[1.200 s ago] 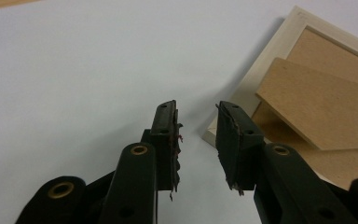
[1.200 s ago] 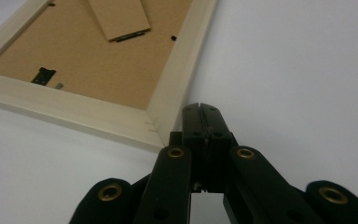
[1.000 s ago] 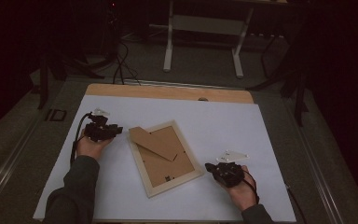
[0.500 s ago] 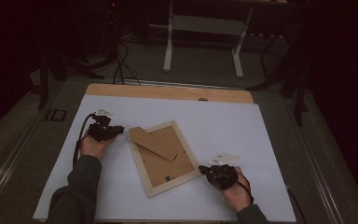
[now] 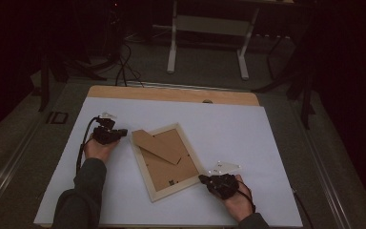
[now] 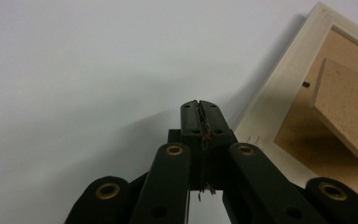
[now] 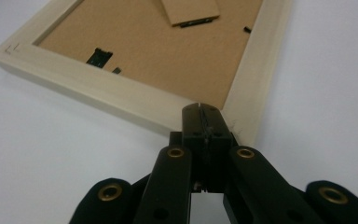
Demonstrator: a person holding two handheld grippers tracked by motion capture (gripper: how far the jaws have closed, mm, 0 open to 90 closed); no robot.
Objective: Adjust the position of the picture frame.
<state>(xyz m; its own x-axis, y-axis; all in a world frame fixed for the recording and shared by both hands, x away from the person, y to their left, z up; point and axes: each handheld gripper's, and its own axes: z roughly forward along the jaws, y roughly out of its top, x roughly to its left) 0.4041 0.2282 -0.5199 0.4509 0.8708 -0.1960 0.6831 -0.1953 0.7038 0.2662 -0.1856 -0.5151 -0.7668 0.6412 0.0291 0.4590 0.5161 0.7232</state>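
A pale wooden picture frame point(image 5: 142, 164) lies face down on the white table, brown backing board point(image 5: 169, 164) up, with its easel stand point(image 5: 155, 144) folded out. My left gripper point(image 5: 123, 133) sits just left of the frame's upper-left corner. Its jaws have just closed and are shut with nothing between them point(image 6: 199, 105); the frame rim point(image 6: 279, 107) lies to their right. My right gripper point(image 5: 203, 179) is shut and empty at the frame's near-right corner. Its tips point(image 7: 200, 110) are right against the frame corner point(image 7: 242, 112); I cannot tell whether they touch.
The white sheet point(image 5: 248, 138) covers the table, with a wooden strip point(image 5: 171, 93) along the far edge. Beyond it, on the dark floor, stand a desk frame point(image 5: 205, 43) and cables point(image 5: 124, 71). Bare sheet surrounds the frame.
My right hand has slid left and nearer, bringing its gripper up to the frame's near-right corner. My left hand has stayed about where it was.
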